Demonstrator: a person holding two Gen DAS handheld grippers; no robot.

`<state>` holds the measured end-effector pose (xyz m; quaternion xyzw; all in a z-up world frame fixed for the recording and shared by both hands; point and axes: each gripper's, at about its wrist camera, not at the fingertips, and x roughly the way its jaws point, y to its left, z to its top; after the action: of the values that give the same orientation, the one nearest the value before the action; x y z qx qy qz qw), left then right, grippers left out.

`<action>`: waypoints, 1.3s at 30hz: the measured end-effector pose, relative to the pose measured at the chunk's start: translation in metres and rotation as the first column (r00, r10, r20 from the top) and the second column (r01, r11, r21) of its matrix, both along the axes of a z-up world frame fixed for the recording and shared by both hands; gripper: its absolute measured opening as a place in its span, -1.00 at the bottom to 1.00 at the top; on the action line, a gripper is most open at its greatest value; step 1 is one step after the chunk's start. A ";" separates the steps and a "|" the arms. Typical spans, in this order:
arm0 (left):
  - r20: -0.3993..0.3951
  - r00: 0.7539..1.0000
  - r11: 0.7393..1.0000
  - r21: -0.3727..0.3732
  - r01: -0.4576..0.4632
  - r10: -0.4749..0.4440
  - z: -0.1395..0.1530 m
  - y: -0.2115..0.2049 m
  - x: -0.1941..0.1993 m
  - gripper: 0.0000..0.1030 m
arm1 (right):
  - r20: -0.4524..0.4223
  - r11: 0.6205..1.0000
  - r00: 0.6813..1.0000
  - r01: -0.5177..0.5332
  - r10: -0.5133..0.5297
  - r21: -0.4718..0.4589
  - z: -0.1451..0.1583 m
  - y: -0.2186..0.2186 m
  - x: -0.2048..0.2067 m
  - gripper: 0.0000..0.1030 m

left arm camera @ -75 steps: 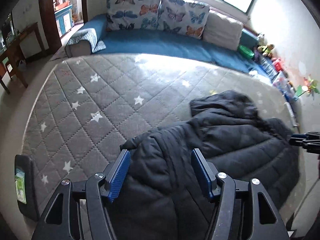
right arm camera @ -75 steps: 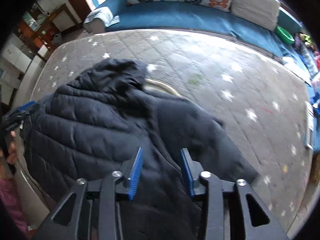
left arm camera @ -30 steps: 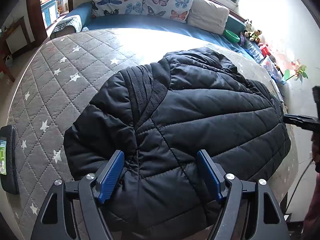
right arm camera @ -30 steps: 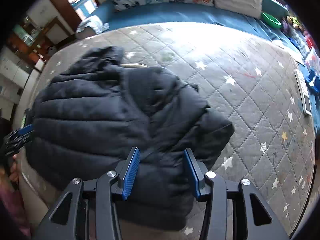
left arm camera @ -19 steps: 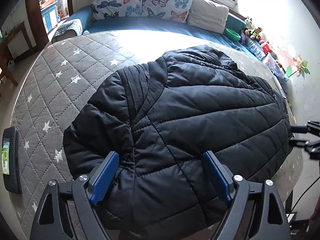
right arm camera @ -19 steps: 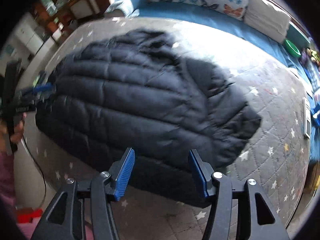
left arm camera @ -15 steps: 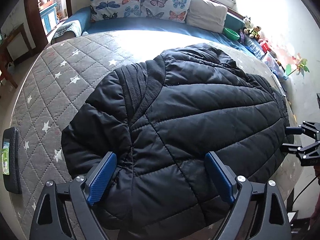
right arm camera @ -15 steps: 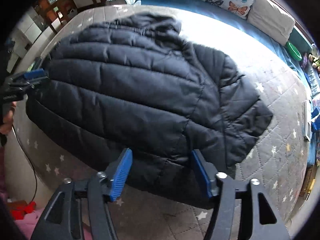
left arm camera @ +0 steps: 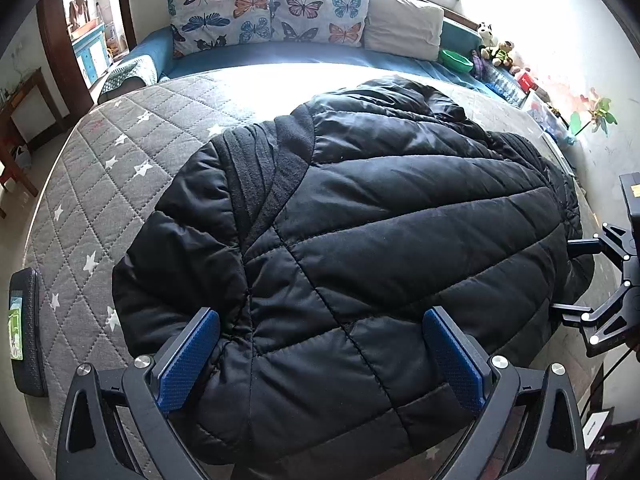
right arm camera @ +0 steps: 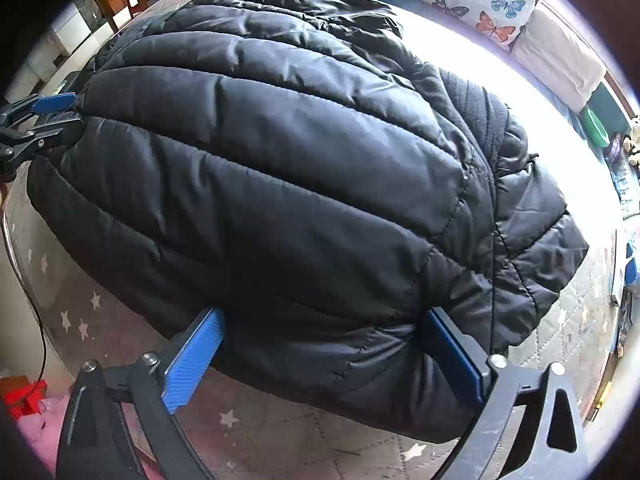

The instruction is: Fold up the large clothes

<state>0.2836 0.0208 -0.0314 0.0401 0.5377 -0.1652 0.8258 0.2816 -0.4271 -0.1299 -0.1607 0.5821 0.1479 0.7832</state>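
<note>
A large black quilted puffer jacket (left arm camera: 380, 248) lies spread back-up on the grey star-patterned mattress (left arm camera: 100, 184), hood toward the far pillows. My left gripper (left arm camera: 320, 352) is open, its blue pads wide apart over the jacket's near hem. My right gripper (right arm camera: 320, 344) is open too, with its pads either side of the jacket's (right arm camera: 280, 168) hem at the mattress edge. The right gripper also shows at the right edge of the left wrist view (left arm camera: 592, 280), and the left gripper shows at the left edge of the right wrist view (right arm camera: 44, 116).
Butterfly pillows (left arm camera: 268, 8) and a beige cushion (left arm camera: 404, 28) line the blue daybed behind. A green bowl (left arm camera: 456, 60) and soft toys (left arm camera: 496, 48) sit at the far right. A dark phone-like device (left arm camera: 24, 328) lies at the mattress's left edge. A red object (right arm camera: 24, 396) is on the floor.
Both grippers opened wider and let go of the jacket, which now lies flat and spread. The right gripper dropped lower and closer to the hem.
</note>
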 end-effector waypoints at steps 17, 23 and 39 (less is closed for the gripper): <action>0.018 0.999 0.996 -0.083 0.037 -0.035 0.043 -0.002 -0.031 1.00 | 0.061 0.989 0.997 -0.046 0.038 0.140 0.058 0.065 0.029 1.00; 0.038 0.996 0.997 -0.033 0.077 -0.075 0.030 -0.009 -0.051 0.78 | 0.046 0.992 0.997 -0.065 0.060 0.110 0.035 0.098 0.042 1.00; 0.021 0.997 0.994 -0.070 0.080 -0.079 0.008 -0.003 -0.043 0.76 | 0.059 0.994 0.997 -0.063 0.058 0.086 0.022 0.093 0.043 1.00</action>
<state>0.2401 0.0181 -0.0238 0.0336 0.5221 -0.2168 0.8242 0.3245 -0.3336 -0.1075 -0.1477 0.5476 0.1925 0.8008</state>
